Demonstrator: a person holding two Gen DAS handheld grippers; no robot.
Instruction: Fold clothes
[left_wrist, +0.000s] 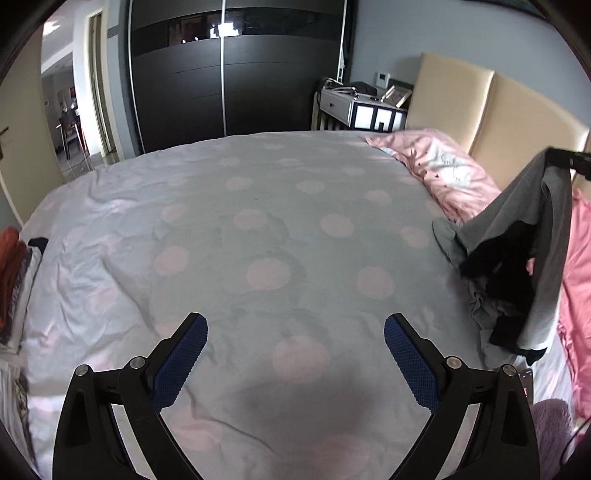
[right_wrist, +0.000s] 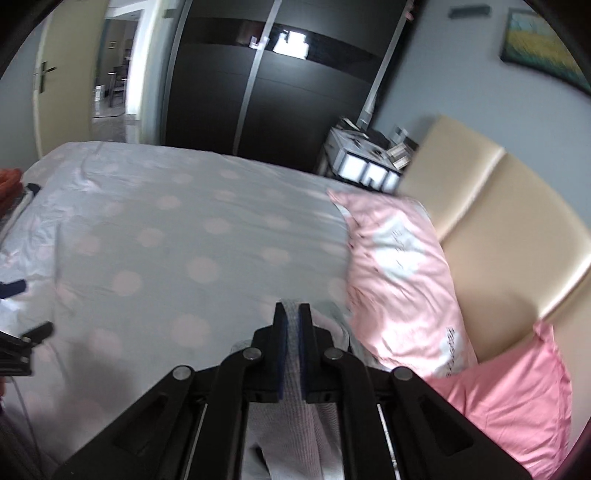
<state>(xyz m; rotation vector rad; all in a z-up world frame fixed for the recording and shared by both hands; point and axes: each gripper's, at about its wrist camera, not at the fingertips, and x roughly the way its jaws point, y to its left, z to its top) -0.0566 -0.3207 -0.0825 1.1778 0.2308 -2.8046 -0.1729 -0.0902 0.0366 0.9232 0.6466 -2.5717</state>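
Right gripper pinching grey garment — lifted

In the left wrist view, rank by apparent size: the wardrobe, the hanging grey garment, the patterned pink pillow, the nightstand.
1. Wardrobe, plainly largest.
2. Grey garment and patterned pink pillow look alike in area; the garment, clamped in the right gripper, hangs nearer the camera, so I won't rank them.
3. Nightstand, smallest, though farthest.

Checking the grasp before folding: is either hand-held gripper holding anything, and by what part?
The right hand-held gripper pinches the grey knit garment with black trim by a bunched fold; the left hand-held gripper is open, empty.
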